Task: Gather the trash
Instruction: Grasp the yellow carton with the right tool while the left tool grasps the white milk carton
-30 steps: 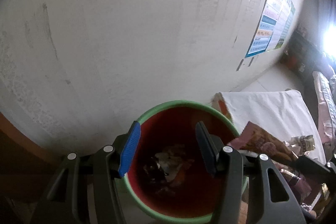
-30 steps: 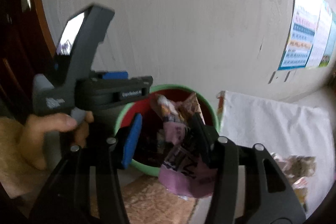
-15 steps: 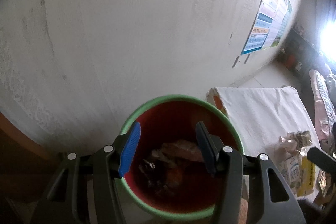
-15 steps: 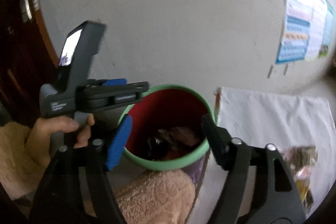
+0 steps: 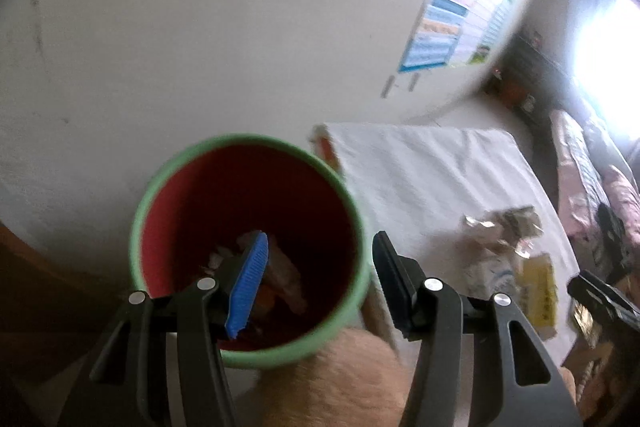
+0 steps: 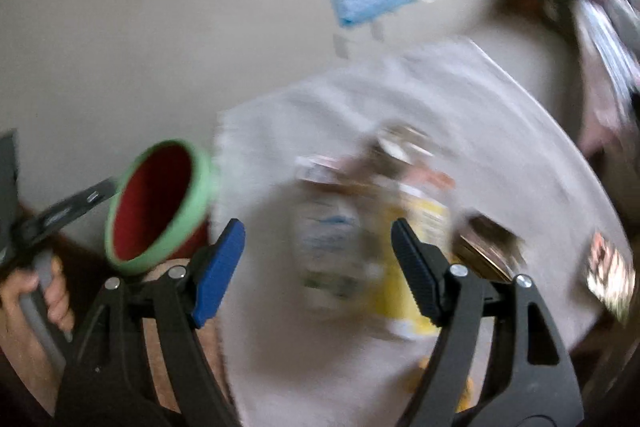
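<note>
- Right gripper (image 6: pixel 318 271) gapes wide and empty above the wrappers (image 6: pixel 340 227); settle it, then straddle one wrapper squarely before closing.
- Left gripper (image 5: pixel 318 283), half open and holding nothing, should keep clear beside the bin (image 5: pixel 244 247).

Home room, wall poster (image 5: pixel 448 39), bedding (image 5: pixel 584 171)

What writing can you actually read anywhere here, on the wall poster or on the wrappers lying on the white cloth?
None can be read.
Wall poster: coloured rows of print, too small and overexposed.
Yellow packet on the white cloth: dark print, too blurred.
White wrapper: blue and green marks, smeared by motion.
Trash in the red bin: no legible text.
</note>
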